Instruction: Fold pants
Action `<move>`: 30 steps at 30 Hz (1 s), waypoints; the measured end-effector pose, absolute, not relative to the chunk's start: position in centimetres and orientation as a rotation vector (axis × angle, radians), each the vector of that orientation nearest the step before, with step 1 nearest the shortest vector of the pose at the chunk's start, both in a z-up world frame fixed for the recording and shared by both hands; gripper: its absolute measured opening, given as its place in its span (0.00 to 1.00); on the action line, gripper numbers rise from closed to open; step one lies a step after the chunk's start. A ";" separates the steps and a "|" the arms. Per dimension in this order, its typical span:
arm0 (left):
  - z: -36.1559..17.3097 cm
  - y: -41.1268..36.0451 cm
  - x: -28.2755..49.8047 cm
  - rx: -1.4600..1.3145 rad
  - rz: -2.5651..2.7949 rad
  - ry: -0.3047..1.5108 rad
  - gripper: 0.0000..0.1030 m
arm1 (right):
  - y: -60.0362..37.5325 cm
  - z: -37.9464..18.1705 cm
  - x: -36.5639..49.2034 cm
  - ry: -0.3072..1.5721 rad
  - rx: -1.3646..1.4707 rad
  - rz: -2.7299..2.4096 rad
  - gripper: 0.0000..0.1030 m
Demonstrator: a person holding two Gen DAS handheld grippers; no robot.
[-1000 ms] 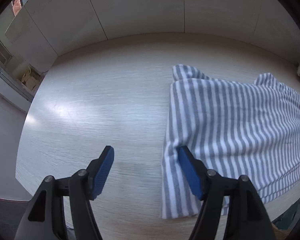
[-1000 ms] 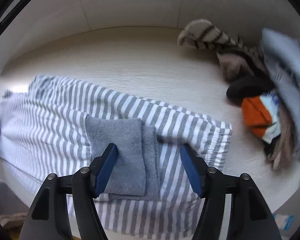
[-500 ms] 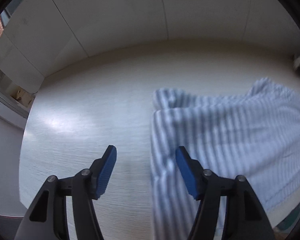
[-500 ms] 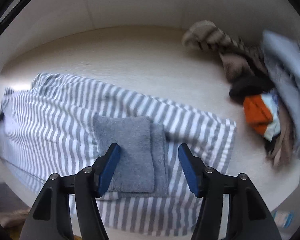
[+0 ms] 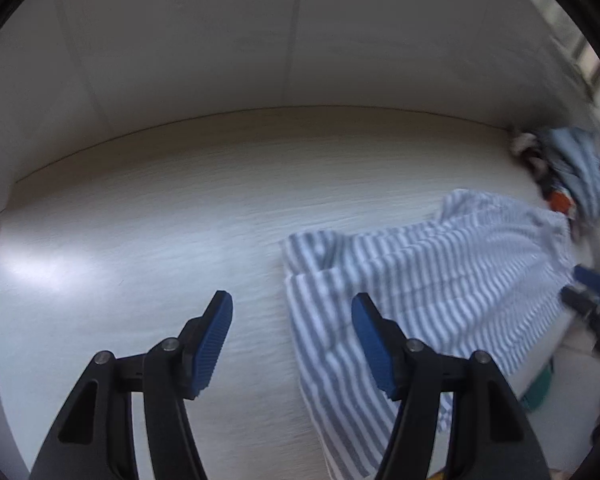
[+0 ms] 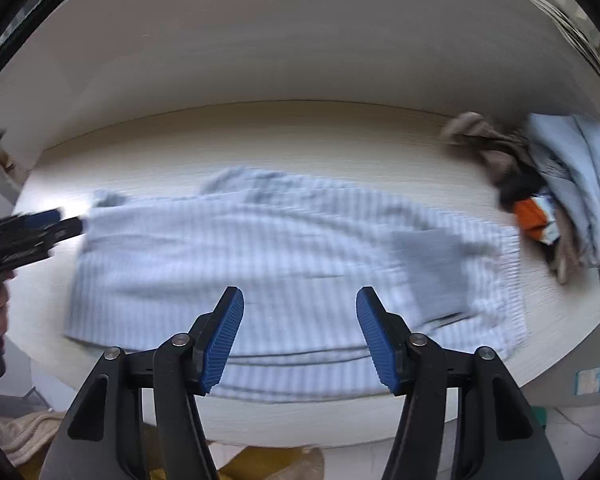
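The grey-and-white striped pants (image 6: 284, 264) lie flat across the pale wooden table (image 6: 300, 136), folded lengthwise, with a grey patch pocket (image 6: 432, 264) near their right end. In the left wrist view the pants (image 5: 420, 296) lie to the right. My left gripper (image 5: 292, 320) is open and empty, held above the table at the pants' left end. It also shows at the left edge of the right wrist view (image 6: 40, 224). My right gripper (image 6: 300, 320) is open and empty, held above the pants' near edge.
A heap of other clothes (image 6: 552, 200), pale blue, brown, black and orange, sits at the table's right end, also in the left wrist view (image 5: 568, 176). A white wall (image 5: 300, 40) runs behind the table. The table's front edge (image 6: 300, 420) is close to me.
Both grippers have lifted and pulled back from the pants, staying open. The views now take in the whole garment and more of the wall.
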State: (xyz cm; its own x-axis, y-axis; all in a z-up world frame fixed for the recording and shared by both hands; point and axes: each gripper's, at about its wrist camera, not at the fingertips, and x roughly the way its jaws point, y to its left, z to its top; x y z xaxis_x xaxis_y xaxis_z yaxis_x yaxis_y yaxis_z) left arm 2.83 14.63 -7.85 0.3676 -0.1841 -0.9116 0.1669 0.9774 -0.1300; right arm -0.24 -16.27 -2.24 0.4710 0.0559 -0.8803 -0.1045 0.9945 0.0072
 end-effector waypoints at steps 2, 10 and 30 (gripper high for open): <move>-7.8 14.5 3.4 -0.010 -0.283 1.193 0.64 | -13.0 -1.9 -2.1 1.079 -0.026 0.131 0.59; -7.8 13.5 6.0 0.119 -0.392 1.205 0.64 | -4.0 -2.8 -3.9 1.118 -0.015 0.236 0.59; -10.7 13.0 6.9 0.061 -0.472 1.277 0.60 | 5.3 -9.1 -4.9 1.239 -0.066 0.342 0.56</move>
State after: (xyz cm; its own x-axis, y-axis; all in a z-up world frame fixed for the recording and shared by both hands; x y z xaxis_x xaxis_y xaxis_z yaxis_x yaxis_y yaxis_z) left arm 6.90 12.96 -10.74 0.2080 -0.3055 -0.9292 0.3725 0.9031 -0.2136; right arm -4.91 5.27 -9.06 0.2819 0.2199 -0.9339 -0.2908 0.9472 0.1353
